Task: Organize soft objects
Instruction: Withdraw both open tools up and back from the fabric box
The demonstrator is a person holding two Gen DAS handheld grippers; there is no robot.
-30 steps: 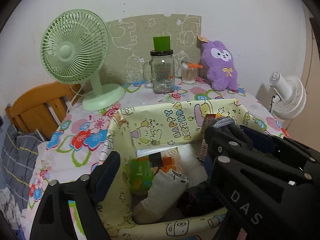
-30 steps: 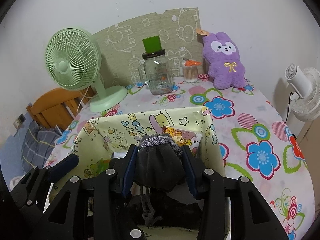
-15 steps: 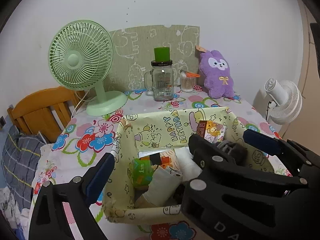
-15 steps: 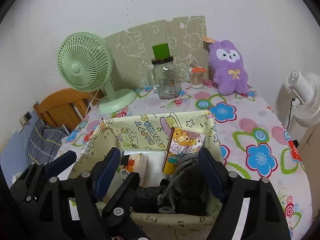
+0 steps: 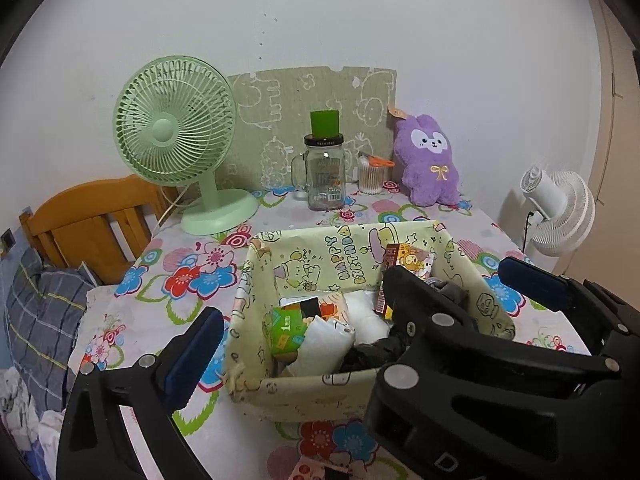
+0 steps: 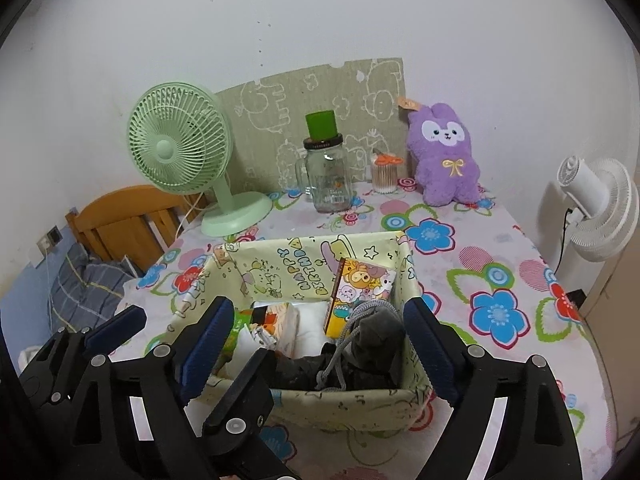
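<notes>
1. Right gripper (image 6: pixel 320 340): jaws wide apart, just been opening; nothing pressed between the pads. It sits low centre of the frame, above the box's near wall.
2. Left gripper (image 5: pixel 360 320): jaws wide, just been opening, holding nothing; its left finger (image 5: pixel 192 356) is at lower left, outside the box.
3. Grey drawstring pouch (image 6: pixel 376 336): lies inside the yellow patterned box (image 6: pixel 304 394), right near corner, beside a cartoon booklet (image 6: pixel 356 292).
4. White soft packs (image 5: pixel 324 340) fill the box's left half.
5. Purple plush (image 6: pixel 444 160) upright at upper right; green fan (image 6: pixel 180 148) upper left.
</notes>
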